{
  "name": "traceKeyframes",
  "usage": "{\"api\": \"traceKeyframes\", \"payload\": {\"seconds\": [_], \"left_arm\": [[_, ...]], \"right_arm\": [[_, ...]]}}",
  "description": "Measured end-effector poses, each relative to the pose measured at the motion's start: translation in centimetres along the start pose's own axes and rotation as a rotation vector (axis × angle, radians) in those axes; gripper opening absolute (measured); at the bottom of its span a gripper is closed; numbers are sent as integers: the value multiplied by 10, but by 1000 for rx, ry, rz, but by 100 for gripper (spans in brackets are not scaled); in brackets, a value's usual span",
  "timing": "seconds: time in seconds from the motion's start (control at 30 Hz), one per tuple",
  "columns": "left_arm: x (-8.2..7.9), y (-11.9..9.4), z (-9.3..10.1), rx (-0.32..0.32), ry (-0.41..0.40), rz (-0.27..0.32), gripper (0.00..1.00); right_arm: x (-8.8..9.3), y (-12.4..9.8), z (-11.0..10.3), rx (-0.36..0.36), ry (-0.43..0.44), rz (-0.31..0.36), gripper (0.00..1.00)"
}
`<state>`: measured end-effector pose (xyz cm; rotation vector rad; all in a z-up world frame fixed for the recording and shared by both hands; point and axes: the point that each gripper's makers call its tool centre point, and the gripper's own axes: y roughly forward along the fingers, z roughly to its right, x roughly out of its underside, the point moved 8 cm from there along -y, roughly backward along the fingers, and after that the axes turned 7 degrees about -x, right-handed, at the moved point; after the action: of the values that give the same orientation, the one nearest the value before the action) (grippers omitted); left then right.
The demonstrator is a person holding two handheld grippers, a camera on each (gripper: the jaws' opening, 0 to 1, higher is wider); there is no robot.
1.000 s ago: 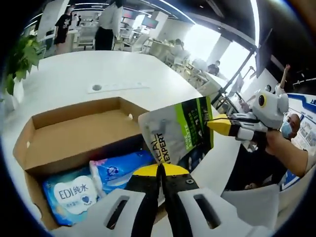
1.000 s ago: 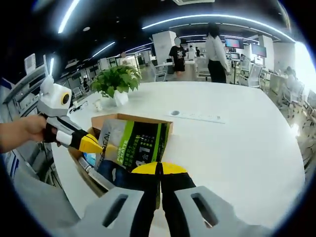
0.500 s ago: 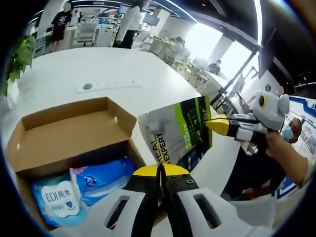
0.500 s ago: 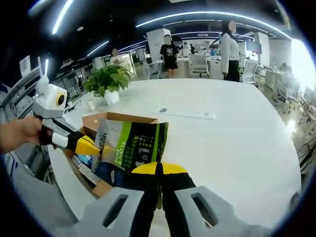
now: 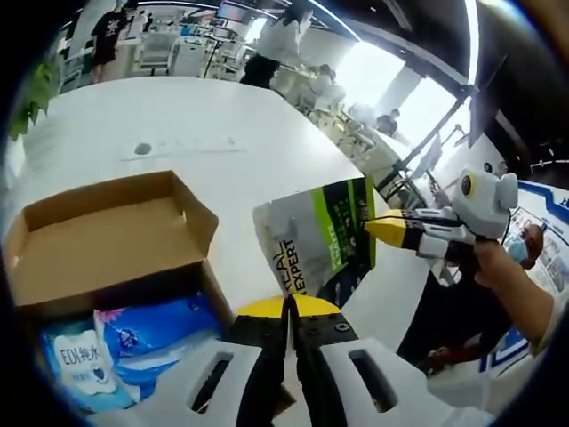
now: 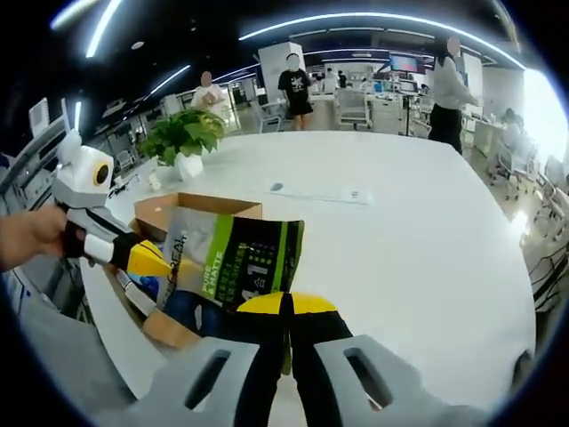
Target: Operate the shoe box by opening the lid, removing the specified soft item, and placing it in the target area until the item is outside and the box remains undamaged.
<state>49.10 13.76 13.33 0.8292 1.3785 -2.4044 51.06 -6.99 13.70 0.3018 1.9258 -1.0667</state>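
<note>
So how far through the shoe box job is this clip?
Done: the box lid is open and the grey-green pouch is lifted out. In hand: the left gripper and right gripper each pinch an edge, holding it above the white table. Left: setting it down. Blue packs remain inside.

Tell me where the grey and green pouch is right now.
The pouch hangs above the white table, pinched between both grippers, just right of the open box in the left gripper view.

white gripper (image 5: pixel 290 307), black fingers (image 5: pixel 267 356), yellow tips
</note>
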Motion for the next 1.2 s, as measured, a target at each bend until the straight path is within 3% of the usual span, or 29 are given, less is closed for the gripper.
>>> {"api": "traceKeyframes", "payload": {"seconds": [0.17, 0.6, 0.93, 1.2], "left_arm": [[0, 15, 1, -14, -1, -18, 0], [1, 50, -6, -80, 97, -90, 0], [-4, 70, -12, -94, 172, -105, 0], [-2, 84, -12, -147, 336, -140, 0]], "right_arm": [[10, 5, 8, 10, 1, -25, 0], [32, 28, 27, 14, 10, -101, 0], [41, 43, 43, 17, 33, -100, 0], [47, 55, 50, 21, 32, -95, 0]]}}
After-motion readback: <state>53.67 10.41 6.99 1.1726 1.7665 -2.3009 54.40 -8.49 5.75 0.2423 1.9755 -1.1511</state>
